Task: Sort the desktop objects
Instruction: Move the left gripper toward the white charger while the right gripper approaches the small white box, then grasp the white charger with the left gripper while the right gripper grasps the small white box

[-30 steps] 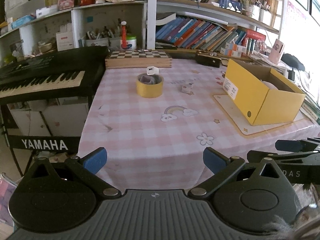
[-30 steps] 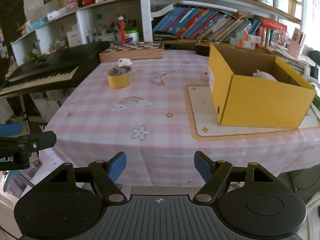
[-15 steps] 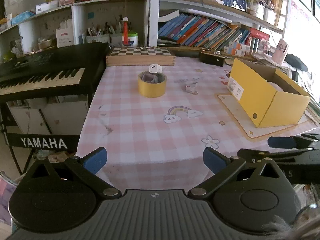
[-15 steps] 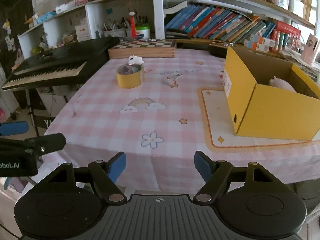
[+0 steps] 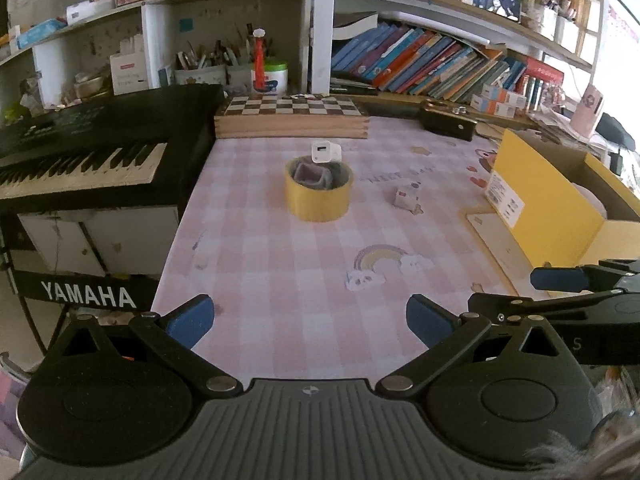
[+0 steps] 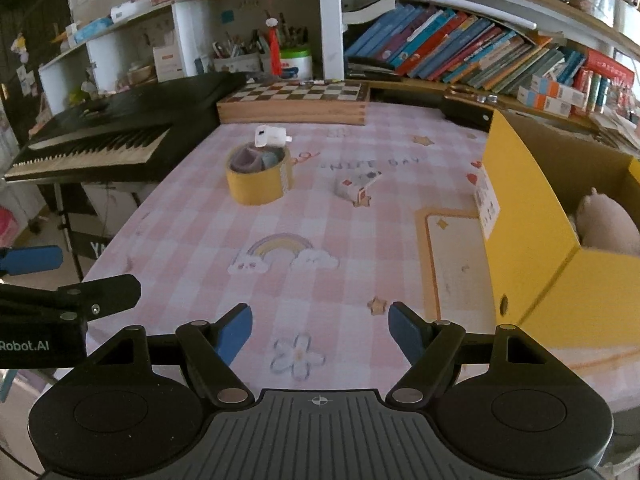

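Pink checked cloth covers the counter (image 5: pixel 280 272), and shelves full of books stand behind it. My left hand-held gripper (image 5: pixel 310 318) hangs over the near edge with its blue fingers spread wide and nothing between them. My right hand-held gripper (image 6: pixel 320 326) is spread wide too and holds nothing. Each one shows at the side of the other's view.

Far across the cloth sits a yellow tape roll (image 5: pixel 319 192) with a small dark thing tucked inside it. A white charger (image 5: pixel 325 152) lies just behind the roll. A little white box (image 6: pixel 357 184) lies to the right of the roll, well apart from it. On the right stands a yellow box (image 6: pixel 532 240), open on top, with a soft pink toy (image 6: pixel 608 228) inside. A chess board (image 5: pixel 291 112) and a black keyboard (image 5: pixel 80 152) sit at the back and the left.
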`<act>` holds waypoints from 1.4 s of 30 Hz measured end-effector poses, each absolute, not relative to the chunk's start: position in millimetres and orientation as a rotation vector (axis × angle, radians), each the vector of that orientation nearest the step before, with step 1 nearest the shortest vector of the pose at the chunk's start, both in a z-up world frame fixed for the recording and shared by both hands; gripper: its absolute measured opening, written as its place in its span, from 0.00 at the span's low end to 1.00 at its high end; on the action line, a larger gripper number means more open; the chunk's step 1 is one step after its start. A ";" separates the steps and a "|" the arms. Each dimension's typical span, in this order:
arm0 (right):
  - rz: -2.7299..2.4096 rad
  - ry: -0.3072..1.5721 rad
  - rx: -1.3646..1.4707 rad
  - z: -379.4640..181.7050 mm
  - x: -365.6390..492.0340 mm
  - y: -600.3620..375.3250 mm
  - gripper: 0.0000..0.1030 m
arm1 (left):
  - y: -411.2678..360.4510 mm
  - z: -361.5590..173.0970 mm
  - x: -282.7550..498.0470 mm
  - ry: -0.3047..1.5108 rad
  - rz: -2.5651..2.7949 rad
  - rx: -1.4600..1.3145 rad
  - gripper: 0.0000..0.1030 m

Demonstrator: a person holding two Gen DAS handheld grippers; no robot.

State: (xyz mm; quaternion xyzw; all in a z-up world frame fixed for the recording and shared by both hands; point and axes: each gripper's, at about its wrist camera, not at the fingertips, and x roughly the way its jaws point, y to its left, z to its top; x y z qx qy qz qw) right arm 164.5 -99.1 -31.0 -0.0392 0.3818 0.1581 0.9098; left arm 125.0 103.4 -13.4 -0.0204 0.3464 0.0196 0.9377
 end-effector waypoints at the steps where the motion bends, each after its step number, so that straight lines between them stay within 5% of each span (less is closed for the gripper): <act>1: 0.329 0.789 -0.080 -31.1 169.9 -99.0 0.75 | 104.1 -13.3 130.0 0.708 0.044 -0.041 1.00; 42: 0.376 0.853 -0.144 -70.8 370.2 -85.1 0.75 | 88.4 -33.7 365.6 0.699 0.013 0.023 0.96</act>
